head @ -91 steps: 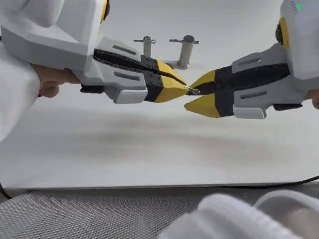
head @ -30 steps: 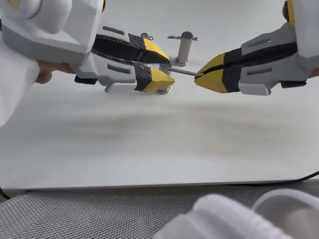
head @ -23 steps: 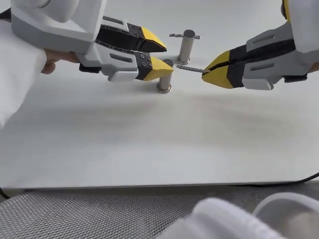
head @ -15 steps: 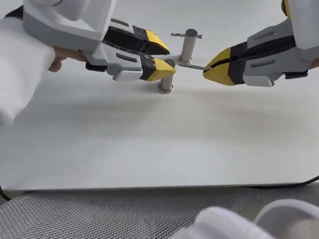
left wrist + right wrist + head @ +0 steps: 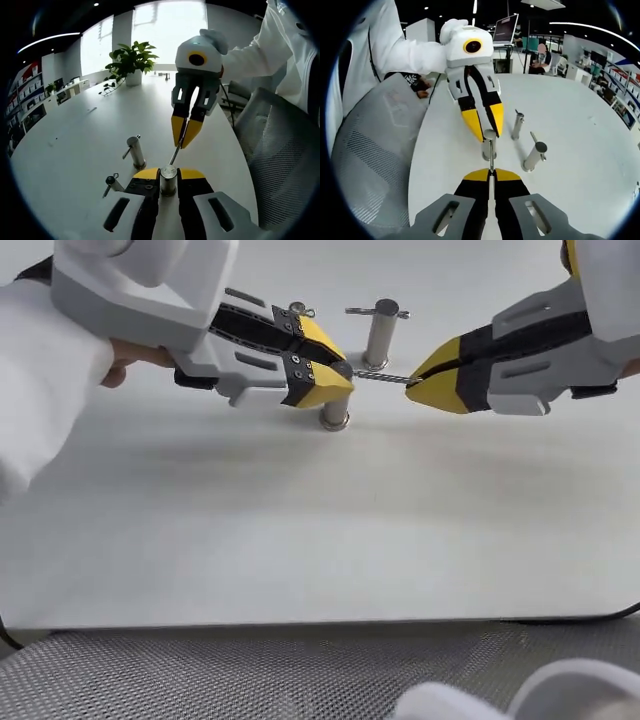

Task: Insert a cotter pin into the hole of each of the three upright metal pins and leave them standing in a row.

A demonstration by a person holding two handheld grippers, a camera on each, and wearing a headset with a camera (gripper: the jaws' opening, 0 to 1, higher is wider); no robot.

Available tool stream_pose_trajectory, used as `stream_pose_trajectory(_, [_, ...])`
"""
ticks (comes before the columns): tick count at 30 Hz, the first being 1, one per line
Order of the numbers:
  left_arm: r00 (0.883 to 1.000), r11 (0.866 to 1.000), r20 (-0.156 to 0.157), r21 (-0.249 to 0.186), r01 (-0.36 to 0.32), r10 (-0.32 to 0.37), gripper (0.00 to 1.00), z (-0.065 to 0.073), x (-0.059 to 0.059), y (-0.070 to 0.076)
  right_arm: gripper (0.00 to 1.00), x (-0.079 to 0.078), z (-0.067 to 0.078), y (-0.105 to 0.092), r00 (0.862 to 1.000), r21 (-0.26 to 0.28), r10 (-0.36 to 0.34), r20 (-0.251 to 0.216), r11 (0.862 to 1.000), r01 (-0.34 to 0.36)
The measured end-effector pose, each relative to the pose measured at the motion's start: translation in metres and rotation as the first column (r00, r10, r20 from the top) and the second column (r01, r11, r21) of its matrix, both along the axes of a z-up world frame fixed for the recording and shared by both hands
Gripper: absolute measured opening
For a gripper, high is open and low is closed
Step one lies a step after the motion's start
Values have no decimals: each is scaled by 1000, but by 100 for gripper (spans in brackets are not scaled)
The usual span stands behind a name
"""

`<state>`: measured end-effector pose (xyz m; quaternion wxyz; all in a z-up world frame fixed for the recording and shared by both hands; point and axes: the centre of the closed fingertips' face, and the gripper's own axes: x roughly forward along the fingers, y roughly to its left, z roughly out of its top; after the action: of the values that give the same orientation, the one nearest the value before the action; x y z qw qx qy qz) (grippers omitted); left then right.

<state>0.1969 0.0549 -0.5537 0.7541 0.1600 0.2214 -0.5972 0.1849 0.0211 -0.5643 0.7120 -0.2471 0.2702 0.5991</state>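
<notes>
The nearest upright metal pin point(image 5: 335, 416) point(image 5: 168, 181) point(image 5: 489, 144) stands on the white table, and my left gripper point(image 5: 341, 374) point(image 5: 168, 173) is shut on its upper part. My right gripper point(image 5: 411, 380) point(image 5: 491, 173) is shut on a thin cotter pin point(image 5: 382, 376) point(image 5: 175, 149) point(image 5: 491, 159), held level. The cotter pin's free end reaches the top of the metal pin; I cannot tell whether it is in the hole. Two more metal pins point(image 5: 380, 332) point(image 5: 296, 310) stand behind, each with a cotter pin through it.
The white table point(image 5: 320, 530) stretches wide in front of the pins. Its near edge meets a grey mesh chair back point(image 5: 200, 680). A potted plant point(image 5: 131, 60) stands at the table's far end. The person's white sleeve point(image 5: 40, 390) is at the left.
My left gripper's jaws stood apart around the near metal pin and have now shut on it. My right gripper has brought the cotter pin's end up to the pin's top.
</notes>
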Motion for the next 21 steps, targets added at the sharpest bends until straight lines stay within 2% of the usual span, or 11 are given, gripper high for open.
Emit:
stream_pose_trajectory(14, [1000,1000,-11,-5,-8,7,11,-1,3,0,0,7,-4,13,999,-11,37,19,999,-37])
stream_pose_trajectory(21, [1000,1000,-10,-5,-11,11,11,0,2,0,0,8,-7,26,998,4,53,22,999,-53])
